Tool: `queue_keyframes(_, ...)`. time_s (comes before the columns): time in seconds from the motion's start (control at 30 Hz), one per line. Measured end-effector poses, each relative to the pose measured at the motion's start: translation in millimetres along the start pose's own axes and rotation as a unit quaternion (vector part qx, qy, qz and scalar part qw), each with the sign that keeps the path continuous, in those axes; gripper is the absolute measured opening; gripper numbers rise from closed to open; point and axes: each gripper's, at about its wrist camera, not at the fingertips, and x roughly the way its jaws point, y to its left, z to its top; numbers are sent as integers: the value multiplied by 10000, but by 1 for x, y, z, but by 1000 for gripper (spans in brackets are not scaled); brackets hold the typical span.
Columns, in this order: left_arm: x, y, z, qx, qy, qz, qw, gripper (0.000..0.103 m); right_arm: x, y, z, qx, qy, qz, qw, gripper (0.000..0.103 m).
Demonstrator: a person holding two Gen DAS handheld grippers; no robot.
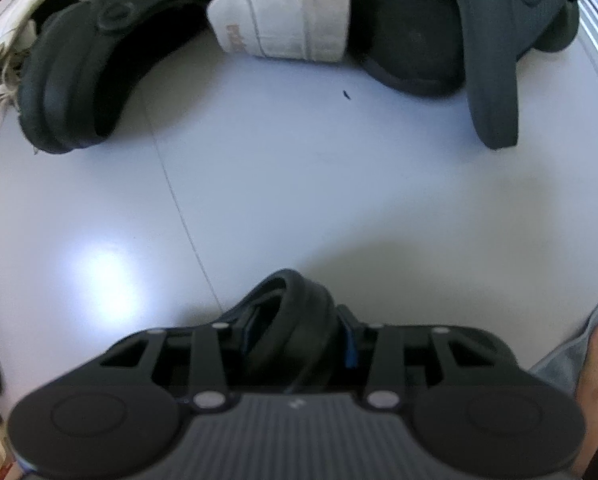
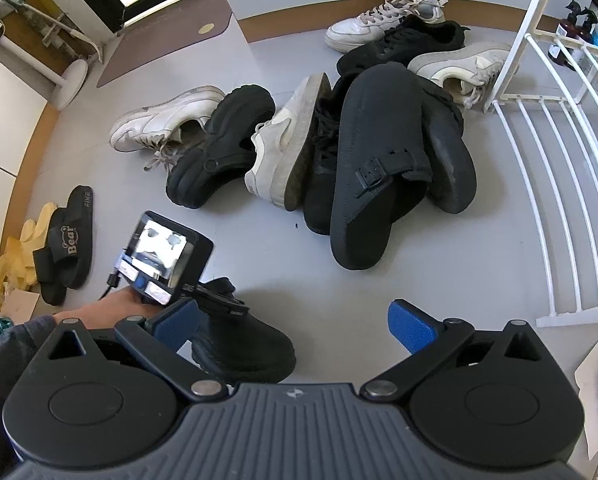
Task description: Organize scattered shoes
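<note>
The left gripper (image 1: 295, 332) has its jaws clamped on a black clog (image 1: 289, 312). The right gripper (image 2: 295, 322) hangs over the floor (image 2: 259, 240), jaws wide apart and empty.

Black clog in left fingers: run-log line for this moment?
left gripper: shut on black clog | right gripper: open, empty | shoe pile: unsorted

Left hand-held gripper (image 1: 295, 332) clamped downward, right hand-held gripper (image 2: 293, 320) spread
</note>
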Motion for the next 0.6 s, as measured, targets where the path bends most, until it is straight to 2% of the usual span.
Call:
queue_keyframes(0.07, 1, -1, 2, -18, 28, 5, 10000, 47, -1, -1, 0, 2, 1, 21, 10000, 103)
queue_keyframes(0.17, 4, -1, 11, -226, 188, 94, 9995, 63, -1, -3, 0, 19, 11, 23, 10000, 103)
queue_keyframes(0.27, -8, 5, 17, -611, 233, -88, 9978, 87, -2, -4, 0, 33, -17, 8, 10000, 103)
queue_keyframes(0.37, -25, 9, 17, -668, 96, -18, 9977, 88, -5, -1, 1, -14, -58, 21, 10000, 103)
queue_keyframes(0.6, -66, 30, 9, -1100, -262, -153, 9935, 90, -6, 11, -6, -219, -86, 24, 9997, 103)
